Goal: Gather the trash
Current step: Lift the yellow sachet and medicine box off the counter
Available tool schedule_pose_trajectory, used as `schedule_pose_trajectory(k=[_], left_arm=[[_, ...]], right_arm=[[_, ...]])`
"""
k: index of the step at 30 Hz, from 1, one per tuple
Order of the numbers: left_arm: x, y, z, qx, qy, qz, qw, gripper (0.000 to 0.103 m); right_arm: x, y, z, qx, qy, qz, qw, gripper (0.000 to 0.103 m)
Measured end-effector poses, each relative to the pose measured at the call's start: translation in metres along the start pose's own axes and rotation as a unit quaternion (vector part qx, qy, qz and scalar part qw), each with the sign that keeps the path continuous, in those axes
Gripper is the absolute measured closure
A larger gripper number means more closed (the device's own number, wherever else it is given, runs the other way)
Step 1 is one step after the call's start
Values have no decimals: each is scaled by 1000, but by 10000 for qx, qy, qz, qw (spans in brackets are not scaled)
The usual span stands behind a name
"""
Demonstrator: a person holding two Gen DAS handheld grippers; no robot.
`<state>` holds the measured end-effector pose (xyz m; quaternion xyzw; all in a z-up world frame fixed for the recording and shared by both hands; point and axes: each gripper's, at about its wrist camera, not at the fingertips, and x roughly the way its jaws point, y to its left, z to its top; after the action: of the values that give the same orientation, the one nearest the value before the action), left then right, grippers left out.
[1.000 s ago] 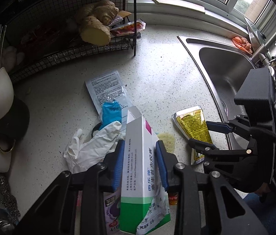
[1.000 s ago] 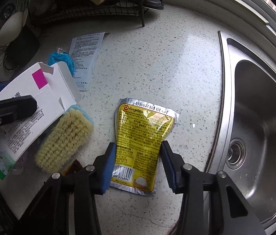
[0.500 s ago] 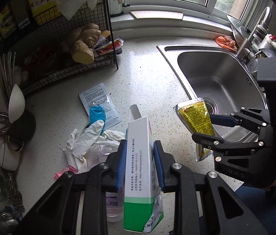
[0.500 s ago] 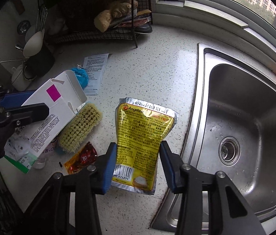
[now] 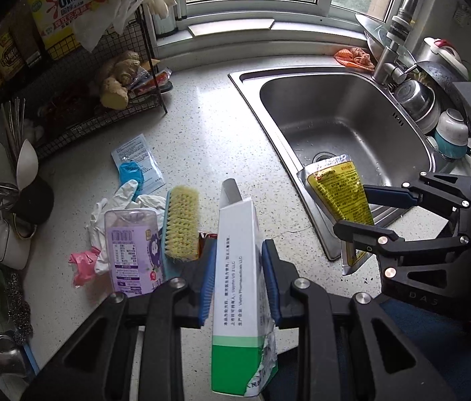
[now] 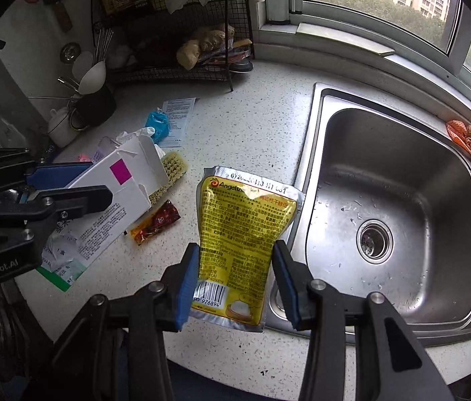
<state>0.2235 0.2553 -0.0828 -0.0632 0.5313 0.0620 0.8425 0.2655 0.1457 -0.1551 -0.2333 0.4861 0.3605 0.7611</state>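
Trash is in both grippers, clear of the speckled white desk point(image 5: 208, 140): the left gripper point(image 5: 239, 279) has its jaws narrowed on a tall white-and-green cardboard medicine box point(image 5: 239, 287), and the right gripper point(image 6: 236, 282) pinches a yellow foil pouch point(image 6: 243, 230) by its lower edges. The torn box bottom could crush and slip (thin card); the slick pouch could slide out over the steel sink point(image 6: 399, 200).
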Motion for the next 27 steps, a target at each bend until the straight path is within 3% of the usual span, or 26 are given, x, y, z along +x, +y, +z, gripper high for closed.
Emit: schedule_pose_trajectory(k=[18, 27], left_arm=[[-27, -162, -50, 981, 74, -367, 9945, 79], [-21, -232, -92, 1332, 394, -518, 9889, 79]], right_arm=[[-97, -63, -132, 883, -320, -348, 9950, 62], [-118, -80, -205, 1430, -240, -388, 9887, 62]])
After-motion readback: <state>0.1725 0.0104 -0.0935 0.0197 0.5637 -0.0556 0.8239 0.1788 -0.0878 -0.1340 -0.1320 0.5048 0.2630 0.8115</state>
